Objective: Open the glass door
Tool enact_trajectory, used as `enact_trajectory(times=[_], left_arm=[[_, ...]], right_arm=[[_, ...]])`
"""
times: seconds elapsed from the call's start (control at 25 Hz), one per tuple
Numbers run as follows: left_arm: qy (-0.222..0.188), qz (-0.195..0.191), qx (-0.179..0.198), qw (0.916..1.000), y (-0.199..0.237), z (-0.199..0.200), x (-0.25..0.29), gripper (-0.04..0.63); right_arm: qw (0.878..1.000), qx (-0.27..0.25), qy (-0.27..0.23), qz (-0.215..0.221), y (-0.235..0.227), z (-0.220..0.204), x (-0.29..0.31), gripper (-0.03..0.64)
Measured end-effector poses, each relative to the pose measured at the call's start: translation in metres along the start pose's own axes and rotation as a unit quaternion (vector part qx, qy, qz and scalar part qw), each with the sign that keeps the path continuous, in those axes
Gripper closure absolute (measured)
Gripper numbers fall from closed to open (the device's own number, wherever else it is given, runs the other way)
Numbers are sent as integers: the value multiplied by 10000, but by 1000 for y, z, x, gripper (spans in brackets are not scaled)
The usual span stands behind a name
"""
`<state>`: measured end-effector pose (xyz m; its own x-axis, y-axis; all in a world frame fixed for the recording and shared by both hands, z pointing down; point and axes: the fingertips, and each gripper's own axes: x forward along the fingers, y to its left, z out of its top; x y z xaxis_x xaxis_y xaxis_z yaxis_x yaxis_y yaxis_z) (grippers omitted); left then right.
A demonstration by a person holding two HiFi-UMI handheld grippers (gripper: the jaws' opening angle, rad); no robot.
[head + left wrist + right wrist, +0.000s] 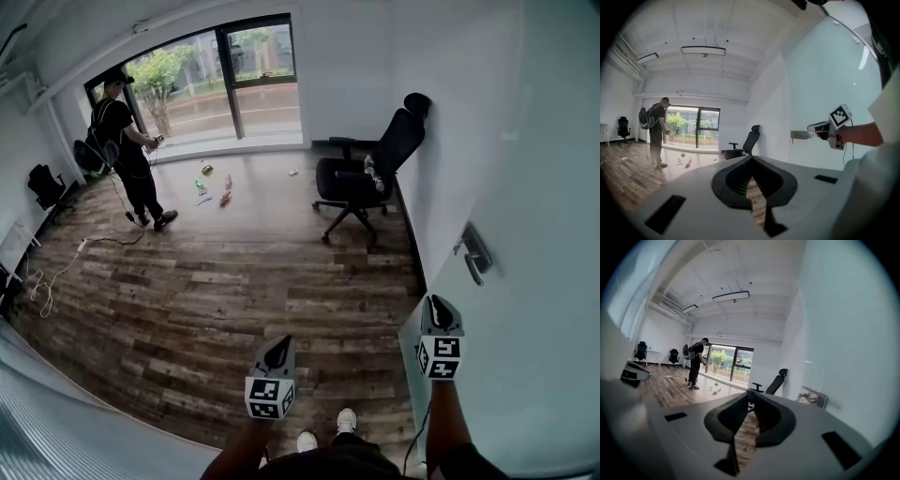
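— Where's the glass door?
— At three o'clock, its handle near the right hand-held gripper.
— Jaws?
— Slightly apart, empty; the left hand-held gripper likewise.

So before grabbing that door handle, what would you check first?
1. Handle in sight: ok.
2. Right gripper jaws apart and empty: ok.
3. Handle between those jaws: not ok, it lies off to their right.
4. Chair and person well away from the door: ok.
5. Door latched or free: cannot tell.
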<state>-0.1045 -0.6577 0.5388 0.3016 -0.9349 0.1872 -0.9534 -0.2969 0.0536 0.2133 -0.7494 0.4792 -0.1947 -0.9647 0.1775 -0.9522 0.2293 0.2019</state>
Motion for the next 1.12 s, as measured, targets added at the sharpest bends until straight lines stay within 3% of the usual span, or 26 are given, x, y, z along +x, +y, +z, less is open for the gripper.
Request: enact_trajectory(times=[0.12, 0.32, 0.44, 0.72, 1.12], left_arm=[[-94, -82, -12, 9999, -3, 0, -12, 594], [-160, -175, -13, 9997, -8, -5, -23, 594], [-93, -292, -42, 9995, -25, -15, -32, 594], [-226, -167, -10, 9996, -56, -12, -70, 594], [-195, 105, -103, 9997, -168, -44, -186, 594]], right_arm=[[9993, 283, -42, 231, 57, -13, -29, 595], [9980, 463, -161, 396, 116, -17, -63, 601], [9976, 501, -142, 461, 126, -25, -79, 601], [9950, 470, -194, 861, 153, -39, -122, 601], [9887, 325, -212, 1448, 145, -75, -271, 601]])
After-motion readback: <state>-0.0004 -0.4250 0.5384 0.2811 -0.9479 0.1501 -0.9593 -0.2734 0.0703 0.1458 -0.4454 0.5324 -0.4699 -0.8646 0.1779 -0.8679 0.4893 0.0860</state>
